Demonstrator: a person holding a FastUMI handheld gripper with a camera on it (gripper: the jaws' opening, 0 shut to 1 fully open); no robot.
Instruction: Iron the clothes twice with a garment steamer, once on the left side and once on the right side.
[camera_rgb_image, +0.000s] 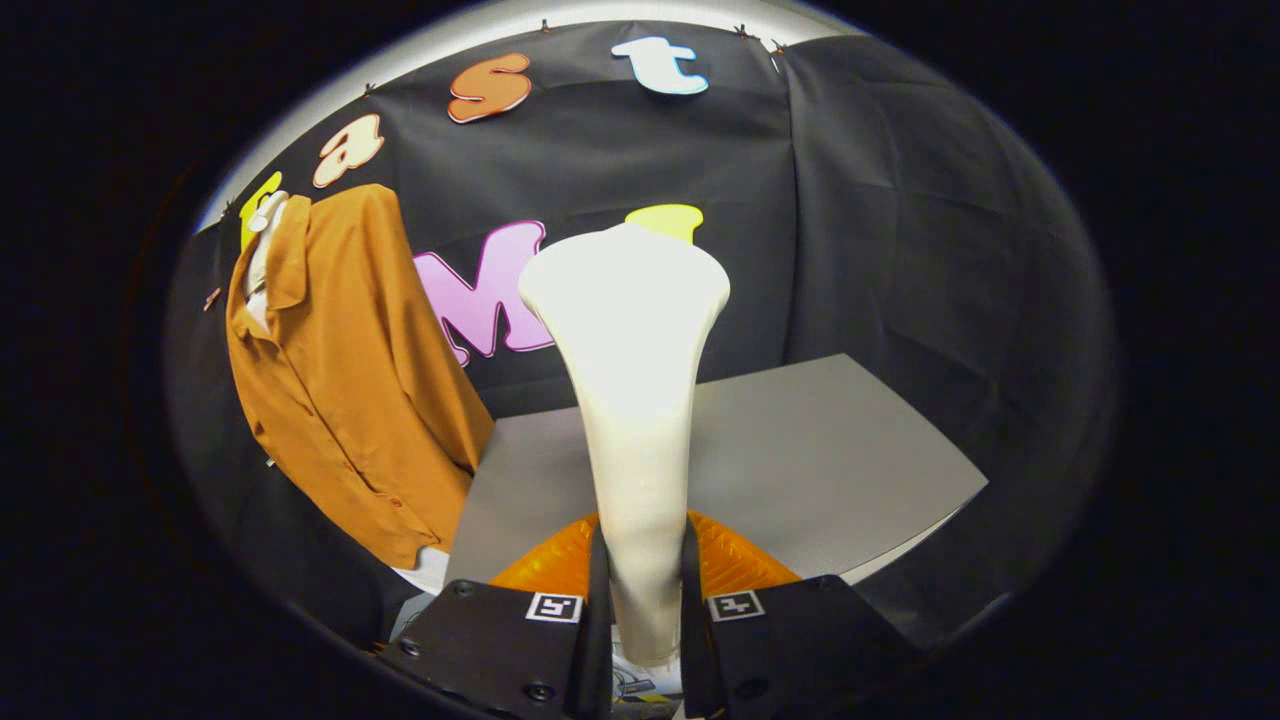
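Note:
A white garment steamer (635, 400) stands upright between my fingers, its handle narrow at the bottom and its head flaring wide at the top. My gripper (642, 580) is shut on the handle, with both fingers (700, 570) pressed on its sides. An orange-brown shirt (345, 380) hangs on the booth wall to the left of the steamer and well beyond it. It is buttoned down the front, and a white hanger (265, 215) shows at its collar. The steamer head is apart from the shirt and level with its upper half.
A grey table (820, 460) lies beyond the fingers, behind the steamer and to its right. The shirt's hem hangs just past the table's left edge. Black cloth covers the wall behind and to the right.

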